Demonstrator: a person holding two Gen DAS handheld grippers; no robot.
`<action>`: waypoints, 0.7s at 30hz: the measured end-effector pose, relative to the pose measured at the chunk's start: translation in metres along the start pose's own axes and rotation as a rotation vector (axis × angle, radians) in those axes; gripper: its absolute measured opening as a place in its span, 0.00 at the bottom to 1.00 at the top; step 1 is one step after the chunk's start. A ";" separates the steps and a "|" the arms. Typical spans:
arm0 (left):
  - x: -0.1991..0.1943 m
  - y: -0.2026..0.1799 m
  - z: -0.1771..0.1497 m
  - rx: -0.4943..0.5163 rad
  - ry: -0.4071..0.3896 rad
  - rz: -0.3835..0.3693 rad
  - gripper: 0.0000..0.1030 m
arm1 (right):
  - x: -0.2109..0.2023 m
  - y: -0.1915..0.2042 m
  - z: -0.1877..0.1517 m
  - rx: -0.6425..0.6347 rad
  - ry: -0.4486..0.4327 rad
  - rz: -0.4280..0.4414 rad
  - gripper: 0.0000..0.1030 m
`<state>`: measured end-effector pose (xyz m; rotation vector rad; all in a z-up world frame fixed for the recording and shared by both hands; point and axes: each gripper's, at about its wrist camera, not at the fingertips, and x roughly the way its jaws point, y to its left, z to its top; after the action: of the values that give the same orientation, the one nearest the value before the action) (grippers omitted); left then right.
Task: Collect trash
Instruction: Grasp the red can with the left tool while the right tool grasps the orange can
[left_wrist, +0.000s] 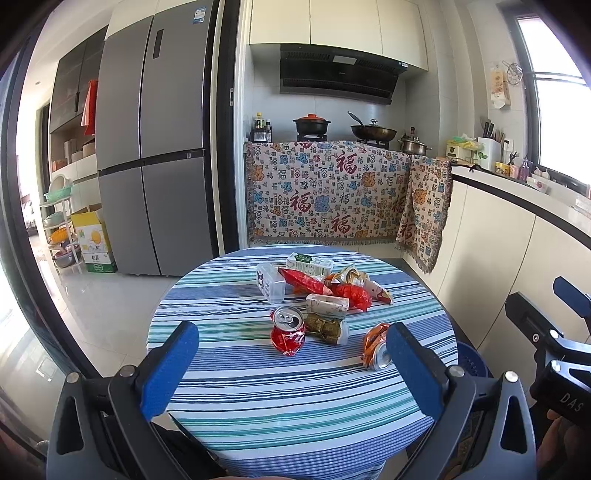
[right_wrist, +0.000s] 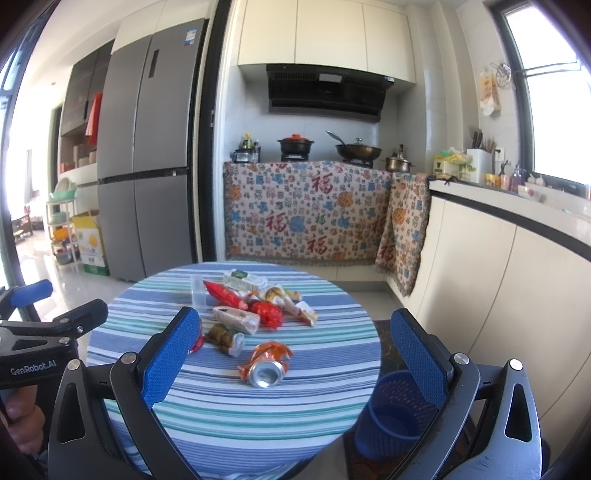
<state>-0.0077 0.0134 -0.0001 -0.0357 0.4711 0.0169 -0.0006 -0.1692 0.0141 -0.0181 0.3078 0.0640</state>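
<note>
Left wrist view: left gripper (left_wrist: 291, 354) fingers spread wide, nothing held, hovering above the near bench (left_wrist: 221, 398) edge. Right gripper (right_wrist: 297, 345) likewise wide apart and empty. Between the left fingers lies a crushed red can (left_wrist: 288, 330); a crushed orange can (right_wrist: 266, 365) lies between the right ones. Behind them: wrappers (left_wrist: 332, 286), a carton (left_wrist: 309, 264), a clear box (left_wrist: 270, 282). Blue basket (right_wrist: 393, 413) on the floor, right of the striped round bench. Fridge (left_wrist: 155, 147) and stove counter behind.
</note>
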 end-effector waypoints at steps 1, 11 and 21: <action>0.001 -0.001 0.000 0.001 0.001 0.001 1.00 | 0.000 0.000 0.000 0.001 0.000 0.000 1.00; 0.020 0.015 -0.011 -0.020 0.046 0.008 1.00 | 0.010 -0.003 -0.013 0.007 0.031 0.003 1.00; 0.087 0.025 -0.045 0.025 0.200 0.012 1.00 | 0.084 -0.012 -0.065 0.020 0.211 0.087 1.00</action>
<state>0.0488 0.0370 -0.0802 -0.0104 0.6718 0.0191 0.0607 -0.1778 -0.0733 0.0085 0.5198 0.1462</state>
